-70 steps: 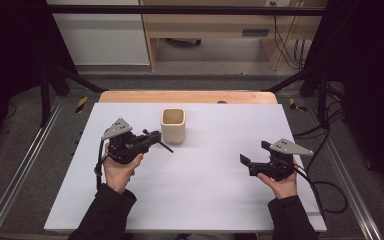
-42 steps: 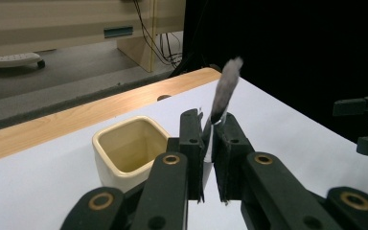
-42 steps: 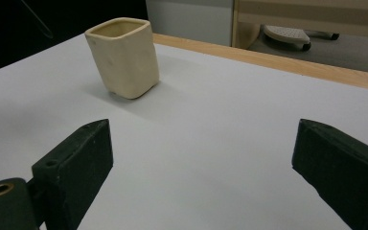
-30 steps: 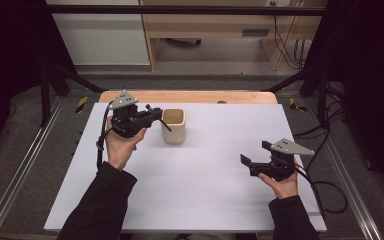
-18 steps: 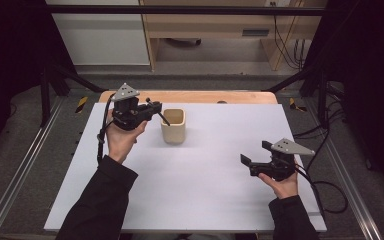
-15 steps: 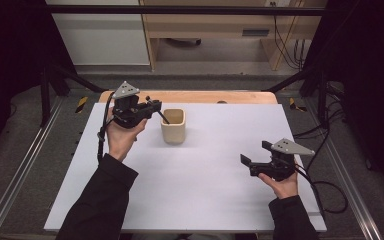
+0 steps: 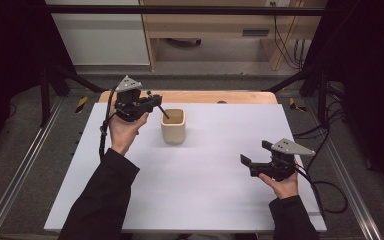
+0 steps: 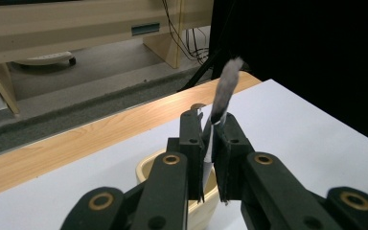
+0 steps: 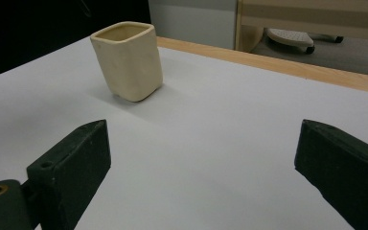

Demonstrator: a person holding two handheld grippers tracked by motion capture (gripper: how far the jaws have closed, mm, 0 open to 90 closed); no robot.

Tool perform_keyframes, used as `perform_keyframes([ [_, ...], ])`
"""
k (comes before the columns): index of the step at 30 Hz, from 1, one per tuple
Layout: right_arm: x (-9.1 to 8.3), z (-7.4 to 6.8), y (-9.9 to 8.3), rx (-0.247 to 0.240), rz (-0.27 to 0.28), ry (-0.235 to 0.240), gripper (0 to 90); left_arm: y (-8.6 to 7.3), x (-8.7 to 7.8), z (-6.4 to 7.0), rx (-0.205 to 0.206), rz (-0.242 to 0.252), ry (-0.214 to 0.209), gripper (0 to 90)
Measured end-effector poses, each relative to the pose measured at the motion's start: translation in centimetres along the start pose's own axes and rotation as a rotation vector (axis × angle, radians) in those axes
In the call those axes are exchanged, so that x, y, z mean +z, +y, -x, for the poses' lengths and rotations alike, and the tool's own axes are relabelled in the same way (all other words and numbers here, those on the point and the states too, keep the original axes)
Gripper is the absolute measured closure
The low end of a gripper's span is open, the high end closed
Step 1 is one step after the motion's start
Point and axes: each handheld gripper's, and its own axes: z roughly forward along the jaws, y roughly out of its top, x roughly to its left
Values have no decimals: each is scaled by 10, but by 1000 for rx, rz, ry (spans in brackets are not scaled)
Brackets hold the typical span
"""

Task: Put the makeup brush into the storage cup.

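One cream cup (image 7: 173,125) stands upright on the white table (image 7: 205,185). I count two grippers. My left gripper (image 7: 156,102), just left of the cup, pinches one thin object, possibly a small brush (image 8: 222,96), and now sits slightly farther back than half a second ago. My right gripper (image 7: 252,159), well right of the cup, hasn't moved, jaws spread.

Beyond your white table (image 7: 195,170) with its wooden far edge (image 7: 220,96) you see grey floor (image 7: 220,52), a light wood bench (image 7: 215,22) and dark curtains (image 7: 370,75).
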Motion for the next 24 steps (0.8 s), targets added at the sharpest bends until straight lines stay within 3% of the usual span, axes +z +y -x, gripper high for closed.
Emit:
perform_keyframes([
  [11, 0, -1, 1, 1, 5, 2, 55, 7, 13, -5, 0, -8, 24, 834],
  [24, 0, -1, 1, -1, 2, 3, 55, 0, 29, -14, -3, -47, 35, 834],
])
